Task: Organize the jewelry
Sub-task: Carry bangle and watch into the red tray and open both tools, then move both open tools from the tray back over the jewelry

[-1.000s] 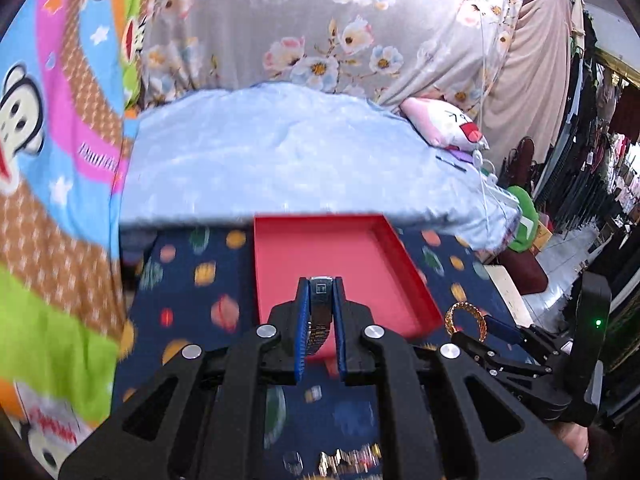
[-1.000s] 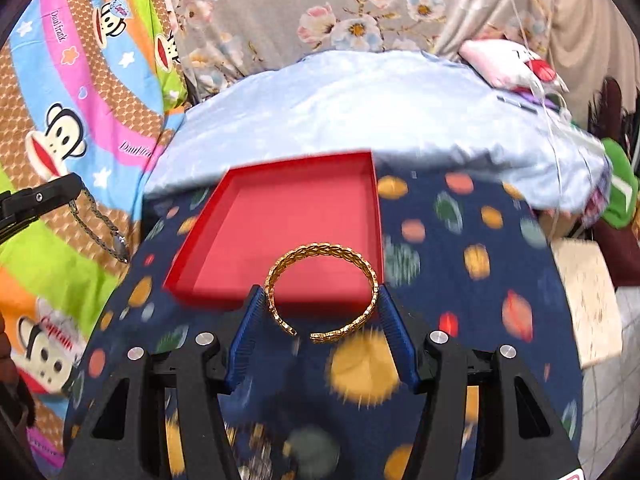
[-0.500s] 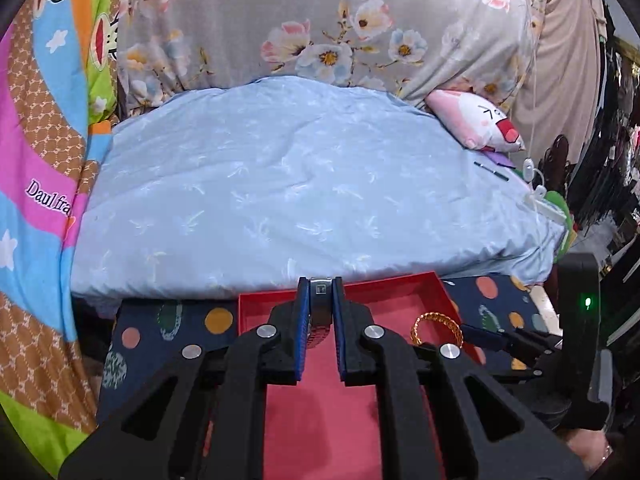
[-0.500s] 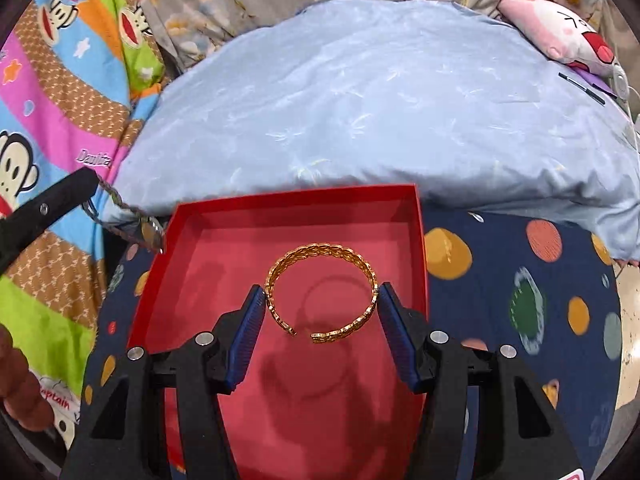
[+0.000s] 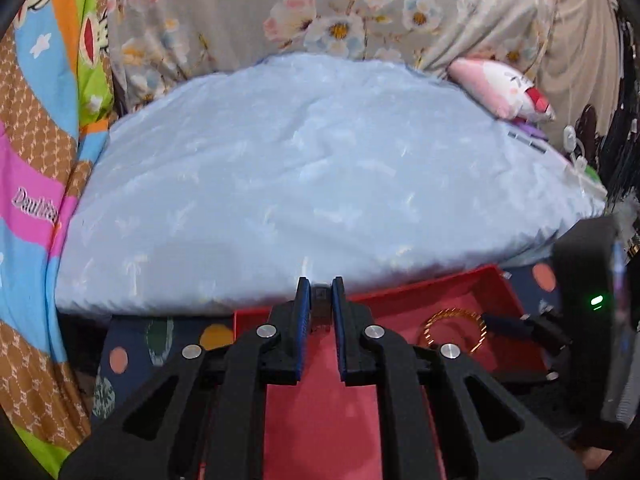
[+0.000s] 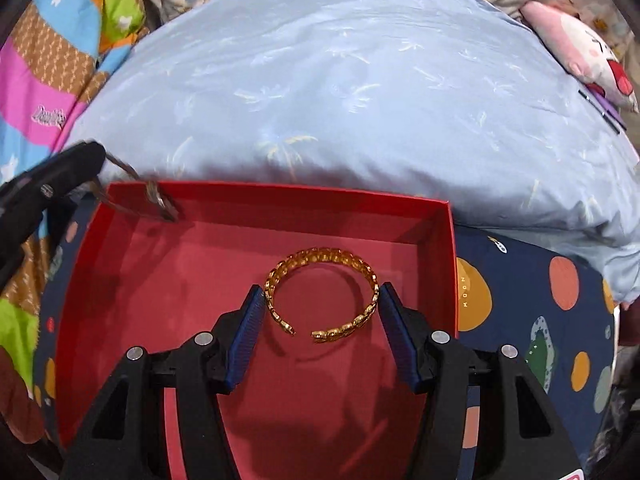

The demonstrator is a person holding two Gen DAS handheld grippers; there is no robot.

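Between the blue pads of the right gripper (image 6: pixel 322 308), a gold open-cuff bracelet (image 6: pixel 320 292) is sitting pinched on both sides, its gap facing the camera, hanging over the floor of the red box (image 6: pixel 248 196). Only the right wrist view is showing the bracelet's chain-link texture and the whole box interior; the left wrist view is catching it as a small gold ring (image 5: pixel 454 326) at the right, over the red box (image 5: pixel 452 284). Close between the pads of the left gripper (image 5: pixel 320 306), a dark metal link piece (image 5: pixel 320 300) is being clamped; there it is mostly hidden. From the right wrist view, this silvery chain (image 6: pixel 156 198) is dangling from the left gripper (image 6: pixel 80 164) over the box's far-left corner. Around the box, a navy planet-print cloth (image 6: pixel 540 300) is lying, with a pale blue pillow (image 6: pixel 340 80) just behind.
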